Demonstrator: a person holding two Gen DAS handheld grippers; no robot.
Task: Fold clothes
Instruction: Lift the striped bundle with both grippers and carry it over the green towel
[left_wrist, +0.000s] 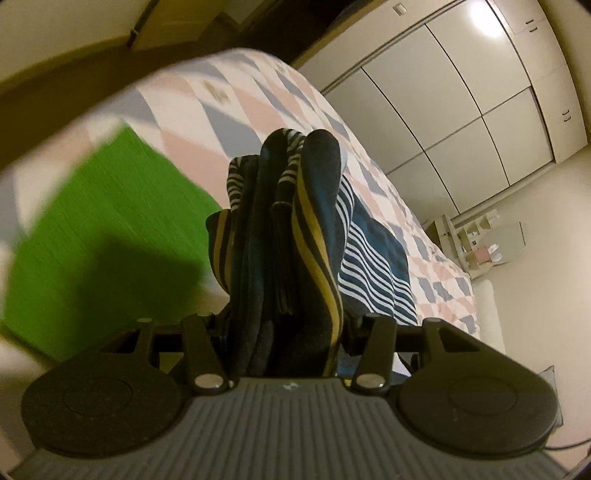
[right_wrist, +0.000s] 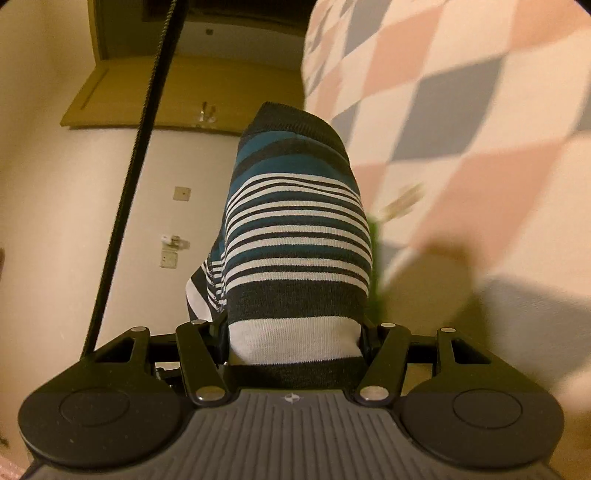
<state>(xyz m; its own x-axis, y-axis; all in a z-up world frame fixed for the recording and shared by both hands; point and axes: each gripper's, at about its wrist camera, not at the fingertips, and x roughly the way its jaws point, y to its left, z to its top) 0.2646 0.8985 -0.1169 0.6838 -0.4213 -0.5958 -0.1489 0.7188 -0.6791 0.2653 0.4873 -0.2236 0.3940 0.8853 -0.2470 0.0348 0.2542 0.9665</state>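
The left gripper (left_wrist: 284, 325) clamps a bunched edge of the striped garment (left_wrist: 295, 229) at centre frame, above the bed (left_wrist: 229, 99); the right gripper (right_wrist: 295, 332) pinches another striped fold at centre; the garment hangs lifted, seemingly mid-fold; laying it flat remains; a green cloth (left_wrist: 99, 236) lies at left.

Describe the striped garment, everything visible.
The striped garment is a soft knit, banded teal, dark grey and white, with yellow stripes on one bunched part. The left claw grips a thick gathered fold; the right claw grips a smoother end. A length drapes onto the quilt, beside a green cloth.
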